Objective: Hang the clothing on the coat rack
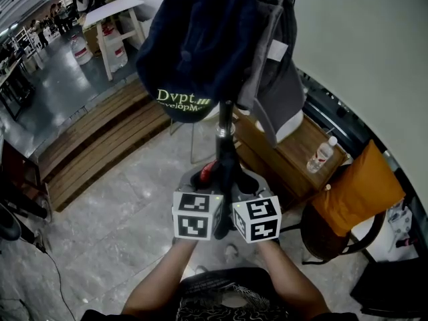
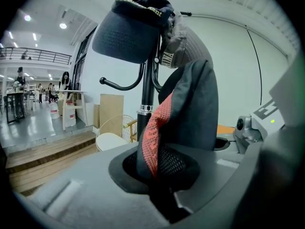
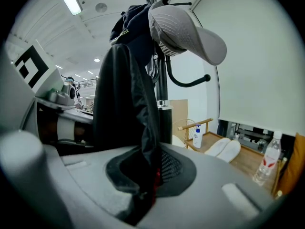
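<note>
The black coat rack pole [image 1: 225, 127] rises just in front of me. A navy cap [image 1: 195, 45] with green lettering and a grey cap [image 1: 273, 79] hang on its upper hooks. Low against the pole I hold a black garment [image 1: 221, 174] with a red knit strip [image 2: 153, 136]. My left gripper [image 1: 202, 182] is shut on its left part, my right gripper [image 1: 243, 184] on its right part, the two side by side. In the left gripper view the fabric [image 2: 190, 109] stands up out of the shut jaws; in the right gripper view the dark cloth [image 3: 125, 113] does the same.
A wooden bench [image 1: 294, 149] with a plastic bottle [image 1: 322, 154] stands right of the rack. A chair with an orange cushion [image 1: 358, 189] is at right. Wooden steps [image 1: 100, 139] lie at left, a white table [image 1: 114, 9] behind them. A curved hook [image 2: 121, 84] sticks out at mid-height.
</note>
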